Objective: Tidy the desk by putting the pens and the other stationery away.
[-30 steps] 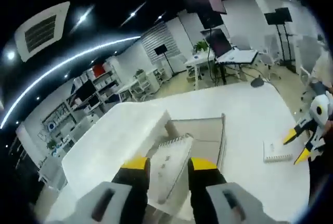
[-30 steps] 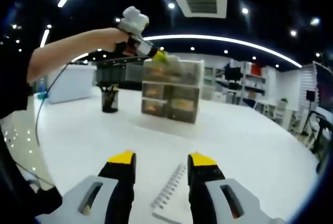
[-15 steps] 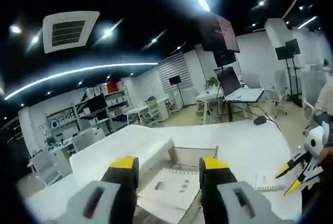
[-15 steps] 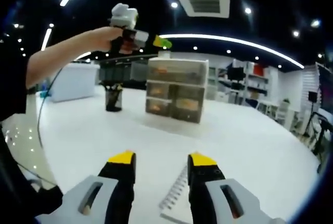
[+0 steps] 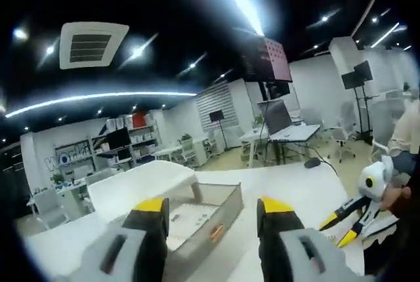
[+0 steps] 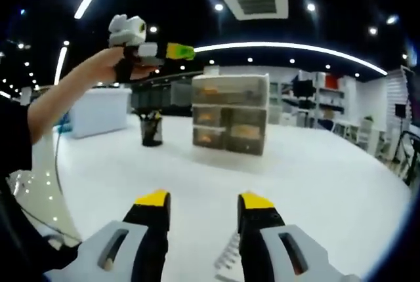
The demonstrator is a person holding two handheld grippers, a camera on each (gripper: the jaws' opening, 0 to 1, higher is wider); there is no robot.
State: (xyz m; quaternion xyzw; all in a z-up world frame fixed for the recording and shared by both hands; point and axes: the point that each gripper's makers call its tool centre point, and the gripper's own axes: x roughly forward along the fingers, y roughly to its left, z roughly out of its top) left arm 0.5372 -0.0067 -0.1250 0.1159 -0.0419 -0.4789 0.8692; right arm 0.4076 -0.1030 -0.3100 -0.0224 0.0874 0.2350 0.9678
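Both tools gape empty: left tool (image 5: 211, 206) over open drawer (image 5: 197, 220); right tool (image 6: 199, 198) half-hides perhaps a notebook (image 6: 226, 265).

Grey grippers, yellow-tipped black fingers (image 6: 153, 216) (black sleeve (image 6: 12, 134))

Left gripper (image 5: 210, 204) and right gripper (image 6: 204, 198), jaws parted and empty; left arm raised.

- One drawer unit (image 6: 230, 113) stands on the white surface (image 6: 315, 183), with four drawer fronts visible on it.
- One black pen cup (image 6: 151, 130) sits just left of the drawer unit.
- One spiral notebook (image 6: 227, 267) lies well in front of the drawer unit.
- One open drawer (image 5: 200, 218) juts out in the left gripper view.
- Two hand-held grippers: left hand-held gripper (image 5: 210, 207), right hand-held gripper (image 6: 203, 199).
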